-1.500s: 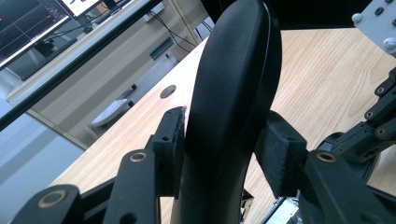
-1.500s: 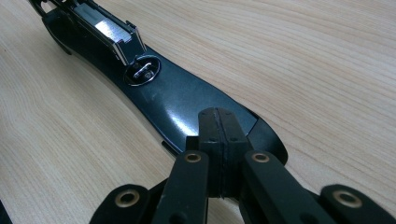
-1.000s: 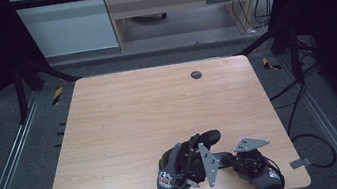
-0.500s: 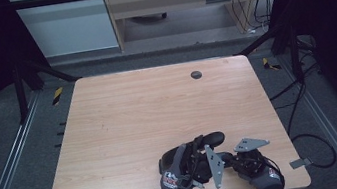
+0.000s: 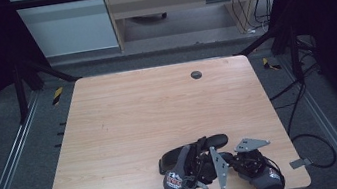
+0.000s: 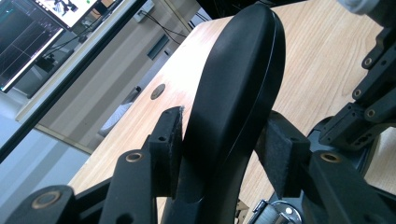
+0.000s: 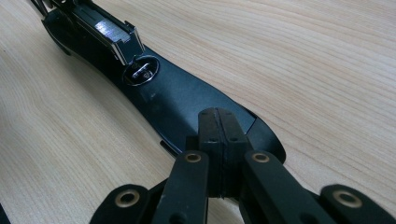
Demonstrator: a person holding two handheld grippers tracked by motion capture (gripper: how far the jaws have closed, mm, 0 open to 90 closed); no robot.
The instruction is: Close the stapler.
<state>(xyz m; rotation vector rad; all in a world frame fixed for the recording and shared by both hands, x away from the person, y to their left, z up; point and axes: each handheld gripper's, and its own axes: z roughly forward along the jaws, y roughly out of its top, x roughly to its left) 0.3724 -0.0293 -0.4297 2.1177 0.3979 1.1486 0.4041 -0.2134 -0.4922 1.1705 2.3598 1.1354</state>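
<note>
I have both tools on the black stapler [image 5: 212, 142], which lies on the wooden table [image 5: 125, 126] near its front edge, right of middle. The left gripper [image 6: 224, 140] pinches the stapler's curved black top arm [image 6: 243, 70] across its width, with a pad against each flank. The right gripper [image 7: 218, 126] has its tongs pressed together, tips over the tail of the flat base [image 7: 187, 100]; I cannot tell whether they bear down on it or pinch its edge. Beyond them the metal staple channel [image 7: 112, 32] lies exposed, so I judge the top to be swung up off the base, at least partly.

So the grasp is done and the opening looks begun. What is left, as I read it, is to work on the exposed channel and then close the stapler.

Compared with a second ago very little differs: the stapler sits in the same spot, and the grey plate [image 5: 219, 167] on my left gripper has drifted slightly toward the right gripper and the table's front edge.
</note>
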